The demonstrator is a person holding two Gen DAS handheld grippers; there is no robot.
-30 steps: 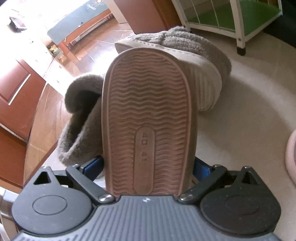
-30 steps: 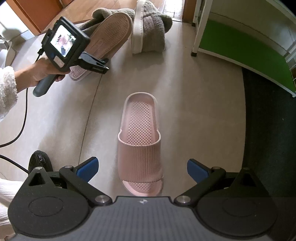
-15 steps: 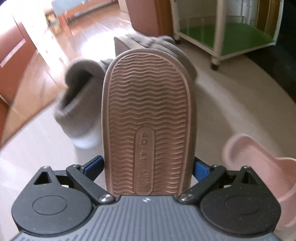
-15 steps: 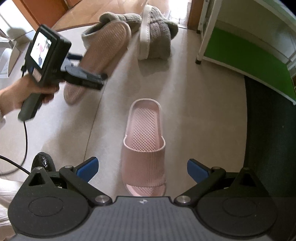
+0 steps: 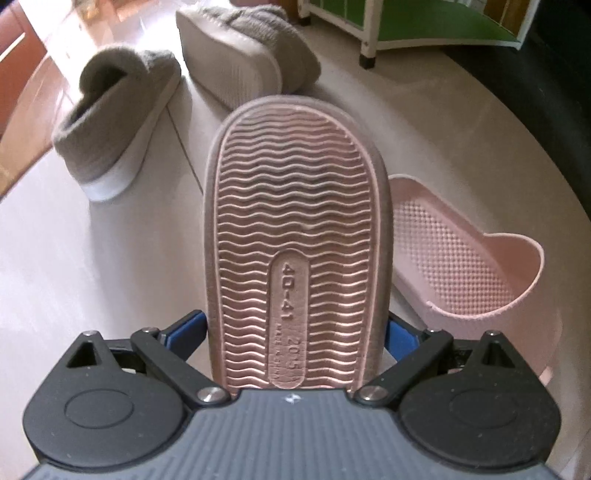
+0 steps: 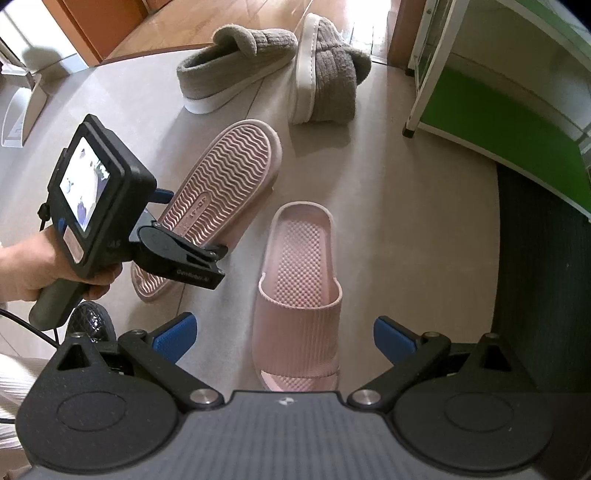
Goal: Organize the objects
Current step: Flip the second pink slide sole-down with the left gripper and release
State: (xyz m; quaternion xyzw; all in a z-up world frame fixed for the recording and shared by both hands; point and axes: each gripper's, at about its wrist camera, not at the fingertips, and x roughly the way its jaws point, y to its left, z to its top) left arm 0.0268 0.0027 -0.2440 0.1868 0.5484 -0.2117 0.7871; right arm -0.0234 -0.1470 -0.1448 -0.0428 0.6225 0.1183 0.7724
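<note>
My left gripper (image 5: 295,328) is shut on a pink slide sandal (image 5: 295,236), sole up, held above the floor; it also shows in the right wrist view (image 6: 218,188). The second pink sandal (image 6: 299,280) lies upright on the floor just right of it, also in the left wrist view (image 5: 454,266). My right gripper (image 6: 284,334) is open and empty, above the toe end of that second sandal. Two grey fuzzy slippers lie farther off: one upright (image 6: 232,62), one on its side (image 6: 325,70).
A white-framed shelf with a green base (image 6: 498,88) stands to the right. A dark mat (image 6: 539,258) lies along the right edge. Wooden floor and brown furniture (image 6: 92,22) are beyond the slippers. A white stand (image 6: 22,110) sits at far left.
My left gripper has carried the sole-up pink sandal away from the grey slippers and toward the second pink sandal. My right gripper has stayed open over that sandal.
</note>
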